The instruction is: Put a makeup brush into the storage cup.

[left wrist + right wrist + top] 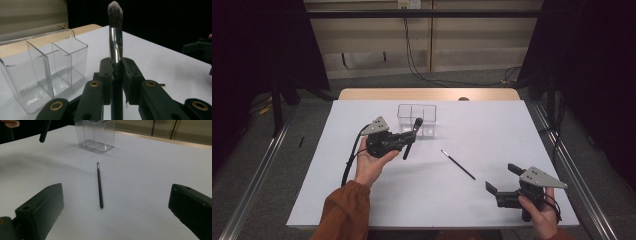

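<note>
My left gripper hangs above the table's left middle, shut on a thick black makeup brush. In the left gripper view the brush stands upright between the jaws, its silver ferrule and grey bristles above my left gripper. A clear divided organizer stands just beyond it, its compartments holding nothing. A thin black brush lies flat on the white table. My right gripper rests open near the front right, and in its own view the thin brush lies ahead of my right gripper.
The white tabletop ends in a wooden strip at the far edge. Black curtains stand at both sides, and cables run across the floor behind. The thick brush's handle end hangs near the organizer.
</note>
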The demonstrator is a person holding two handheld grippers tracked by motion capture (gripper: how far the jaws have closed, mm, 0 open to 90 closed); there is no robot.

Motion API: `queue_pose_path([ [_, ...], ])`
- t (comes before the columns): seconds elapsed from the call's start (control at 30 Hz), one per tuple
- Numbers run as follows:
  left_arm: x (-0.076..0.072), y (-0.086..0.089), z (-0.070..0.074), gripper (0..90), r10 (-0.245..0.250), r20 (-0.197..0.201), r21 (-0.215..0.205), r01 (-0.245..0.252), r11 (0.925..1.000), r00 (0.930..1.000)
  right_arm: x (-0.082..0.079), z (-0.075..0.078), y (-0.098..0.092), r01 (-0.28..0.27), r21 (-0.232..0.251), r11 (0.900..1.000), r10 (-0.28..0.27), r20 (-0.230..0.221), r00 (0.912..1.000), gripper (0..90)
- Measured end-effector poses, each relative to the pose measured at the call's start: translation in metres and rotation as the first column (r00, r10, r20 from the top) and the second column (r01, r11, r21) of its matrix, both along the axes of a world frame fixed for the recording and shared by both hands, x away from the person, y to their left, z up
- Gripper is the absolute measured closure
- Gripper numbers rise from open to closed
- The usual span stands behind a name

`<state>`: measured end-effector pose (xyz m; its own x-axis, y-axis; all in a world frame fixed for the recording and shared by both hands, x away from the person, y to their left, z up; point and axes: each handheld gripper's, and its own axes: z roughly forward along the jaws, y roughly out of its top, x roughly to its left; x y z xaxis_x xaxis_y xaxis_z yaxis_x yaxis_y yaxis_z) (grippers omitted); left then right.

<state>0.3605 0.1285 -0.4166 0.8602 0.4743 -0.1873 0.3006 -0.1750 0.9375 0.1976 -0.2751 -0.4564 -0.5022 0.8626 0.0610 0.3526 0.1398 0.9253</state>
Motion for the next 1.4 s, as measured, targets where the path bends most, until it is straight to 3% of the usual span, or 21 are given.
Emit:
queue_pose_path([
  [0.2,0.000,-0.002,0.008,78.9,0.008,0.024,-0.003,-0.007,1.0000,0.9997,0.000,0.000,0.001,0.009,0.019,1.000,-0.009,0.013,0.9999,0.0],
  [0.77,0.013,-0.013,0.025,78.9,0.013,0.042,-0.025,-0.012,0.9996,0.9990,0.000,-0.001,-0.002,0.021,0.035,0.999,-0.022,0.039,0.9990,0.0],
  [1.4,0.031,-0.020,0.028,78.9,0.064,0.038,-0.046,-0.062,0.9970,0.9972,-0.001,0.000,-0.008,0.031,0.048,0.998,-0.033,0.049,0.9983,0.0],
])
